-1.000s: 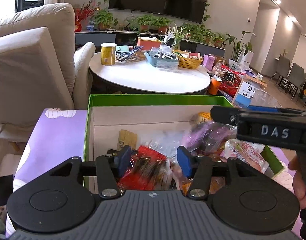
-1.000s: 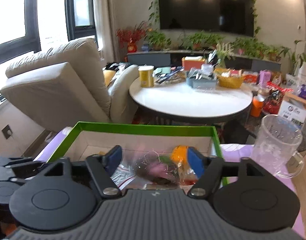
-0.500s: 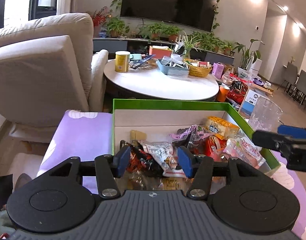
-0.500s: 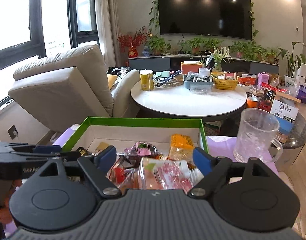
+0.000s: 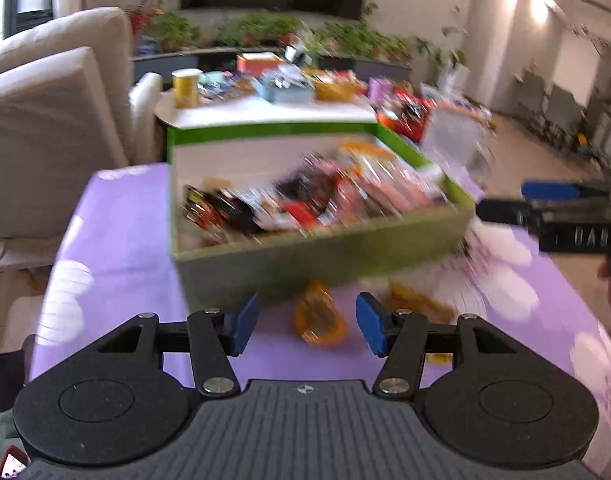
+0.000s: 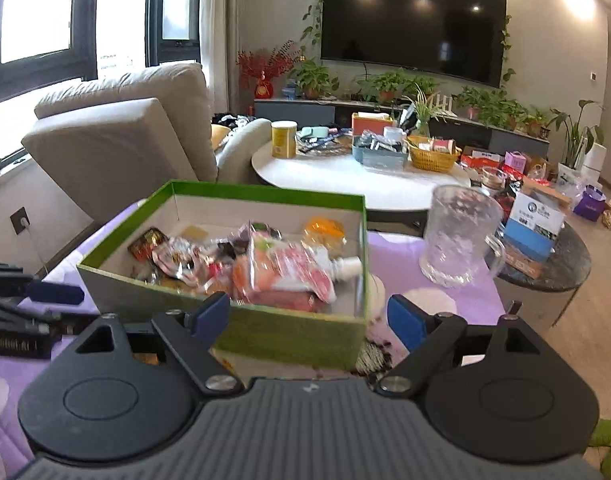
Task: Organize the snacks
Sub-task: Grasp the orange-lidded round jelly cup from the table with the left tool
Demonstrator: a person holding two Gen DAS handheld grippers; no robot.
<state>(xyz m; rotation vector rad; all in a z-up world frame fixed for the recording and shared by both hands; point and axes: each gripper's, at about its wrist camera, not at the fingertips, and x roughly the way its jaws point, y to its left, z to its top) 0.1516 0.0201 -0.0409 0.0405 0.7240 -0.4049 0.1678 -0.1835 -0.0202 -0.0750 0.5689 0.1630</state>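
Between spread left tool (image 5: 307,324) fingers, orange snack (image 5: 319,316), right tool (image 6: 308,316) spread, empty.

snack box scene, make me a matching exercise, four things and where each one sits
Things:
1. orange snack packet
2. glass mug
3. yellow can
4. pink pouch

Places:
A. on the round white table
B. inside the green box
C. on the purple cloth, right of the box
D. on the purple cloth, in front of the box, before the open left gripper

Pairs: 1-D, 2-C, 3-A, 4-B
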